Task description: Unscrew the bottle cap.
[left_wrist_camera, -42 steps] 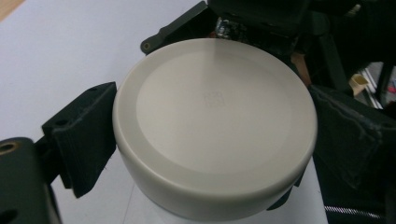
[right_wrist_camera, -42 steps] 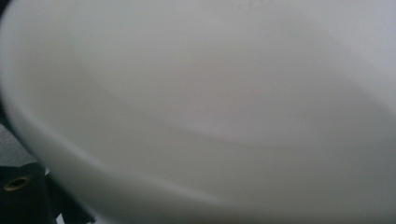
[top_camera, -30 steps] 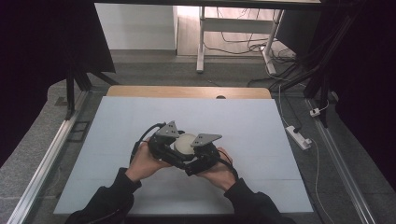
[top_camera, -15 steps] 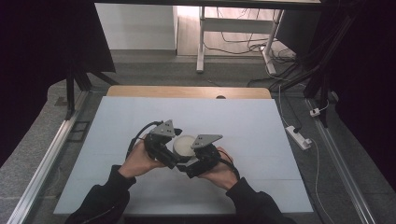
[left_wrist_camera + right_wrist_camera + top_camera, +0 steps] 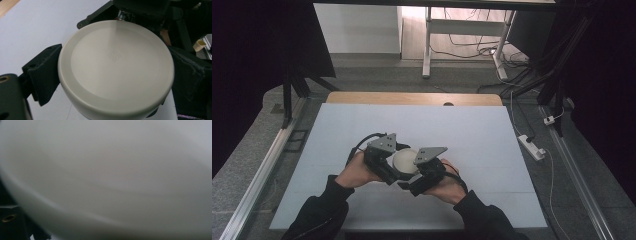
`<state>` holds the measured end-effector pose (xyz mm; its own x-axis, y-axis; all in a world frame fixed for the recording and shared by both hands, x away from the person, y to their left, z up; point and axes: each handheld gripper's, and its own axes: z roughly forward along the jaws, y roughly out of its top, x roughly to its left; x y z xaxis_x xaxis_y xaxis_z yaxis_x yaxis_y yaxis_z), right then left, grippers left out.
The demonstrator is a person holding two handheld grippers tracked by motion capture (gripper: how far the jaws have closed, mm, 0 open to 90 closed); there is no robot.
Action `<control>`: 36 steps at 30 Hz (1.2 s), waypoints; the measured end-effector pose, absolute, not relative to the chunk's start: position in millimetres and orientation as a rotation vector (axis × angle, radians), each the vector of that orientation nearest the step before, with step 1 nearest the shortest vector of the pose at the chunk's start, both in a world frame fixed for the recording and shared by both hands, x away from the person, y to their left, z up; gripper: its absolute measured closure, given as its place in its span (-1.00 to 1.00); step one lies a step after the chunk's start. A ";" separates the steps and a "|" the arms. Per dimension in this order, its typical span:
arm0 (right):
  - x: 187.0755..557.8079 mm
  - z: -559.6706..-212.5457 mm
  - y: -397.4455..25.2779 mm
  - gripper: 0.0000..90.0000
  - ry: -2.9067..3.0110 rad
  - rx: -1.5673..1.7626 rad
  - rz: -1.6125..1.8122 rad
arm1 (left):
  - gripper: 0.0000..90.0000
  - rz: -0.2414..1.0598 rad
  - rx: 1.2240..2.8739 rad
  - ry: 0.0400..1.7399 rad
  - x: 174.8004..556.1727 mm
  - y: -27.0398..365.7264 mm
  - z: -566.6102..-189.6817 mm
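An off-white round bowl point(image 5: 403, 161), turned bottom up, is held low over the white table point(image 5: 472, 130) between both hands. In the left gripper view the bowl point(image 5: 115, 67) sits between my left gripper's point(image 5: 116, 80) two black jaws, which press on its sides. My left gripper point(image 5: 391, 162) is at the bowl's left in the high view and my right gripper point(image 5: 418, 174) at its right. The bowl point(image 5: 112, 170) is a blur against the right gripper's camera and hides its jaws. One jaw of the right gripper point(image 5: 100, 15) lies along the bowl's far rim.
The white sheet covers most of the table, with a wooden strip point(image 5: 412, 98) bare at the far edge. A power strip point(image 5: 531, 146) and cables lie on the floor to the right. A metal rail point(image 5: 262, 170) runs along the left side.
Both hands and the bowl have shifted slightly to the left and a little toward the person. The grips look the same.
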<state>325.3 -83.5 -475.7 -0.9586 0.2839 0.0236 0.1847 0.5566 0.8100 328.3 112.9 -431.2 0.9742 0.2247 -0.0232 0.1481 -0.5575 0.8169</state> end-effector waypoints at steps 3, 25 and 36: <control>327.2 -476.6 -84.0 -0.85 2.658 0.447 1.354 | -0.82 0.125 2.164 0.329 328.6 109.6 -432.2; 332.0 -482.3 -83.9 -0.85 2.614 0.584 1.301 | -0.82 0.204 2.129 0.520 327.3 106.5 -426.0; 332.4 -482.2 -85.0 -0.85 2.609 0.575 1.295 | -0.82 0.222 2.111 0.556 327.9 113.1 -422.2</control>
<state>332.4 -85.0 -482.2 -0.9106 0.4130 0.0166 0.2629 0.5476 0.7944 327.9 113.1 -422.2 0.8819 0.4687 -0.0514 0.3041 -0.4821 0.8217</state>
